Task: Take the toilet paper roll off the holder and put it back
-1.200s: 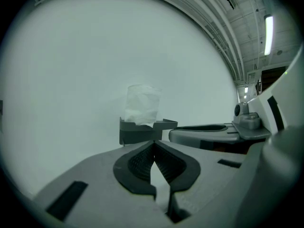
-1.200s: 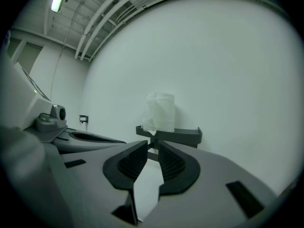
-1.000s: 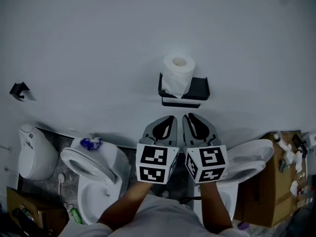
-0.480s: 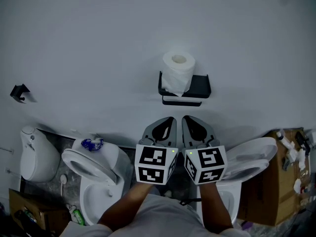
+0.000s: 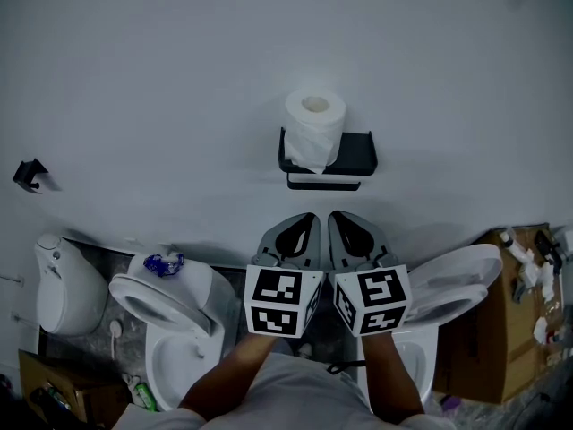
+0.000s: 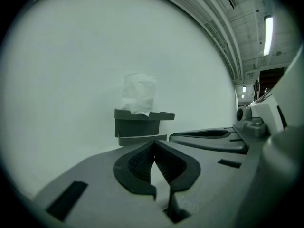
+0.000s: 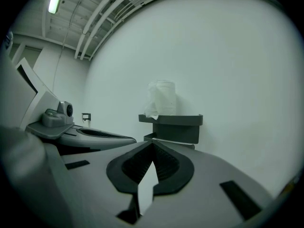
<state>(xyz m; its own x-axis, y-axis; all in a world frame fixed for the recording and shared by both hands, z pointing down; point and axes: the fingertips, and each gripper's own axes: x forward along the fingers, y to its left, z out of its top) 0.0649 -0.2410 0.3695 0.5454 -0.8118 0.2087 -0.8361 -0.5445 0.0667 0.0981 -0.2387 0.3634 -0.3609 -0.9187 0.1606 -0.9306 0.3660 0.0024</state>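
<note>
White paper roll (image 5: pixel 314 124), upright on the top tray of a black holder (image 5: pixel 351 155) fixed to a pale wall (image 5: pixel 179 79); the roll stood at the tray's left end, with a loose sheet draped over the front edge. Neither tool touched it. The left gripper (image 5: pixel 309 218) and right gripper (image 5: pixel 335 217) were held side by side below the holder, well apart from it and pointing toward it, each carrying a black-and-white marker cube (image 5: pixel 285 298) at its rear. In the left gripper view the left gripper (image 6: pixel 153 148) had its ribbed pads pressed together at the tip with nothing between them; the roll (image 6: pixel 138 94) and holder (image 6: pixel 142 122) showed beyond, against the wall. In the right gripper view the right gripper (image 7: pixel 152 148) was likewise pressed together and empty, with the roll (image 7: pixel 162 99) at the left end of the holder (image 7: pixel 178 127) ahead. Below the grippers in the head view stood two white toilets, one left (image 5: pixel 170 321) and one right (image 5: pixel 448 294), and a cardboard box (image 5: pixel 506 330) at the right edge. A small black hook (image 5: pixel 29 174) sat on the wall far to the left.
</note>
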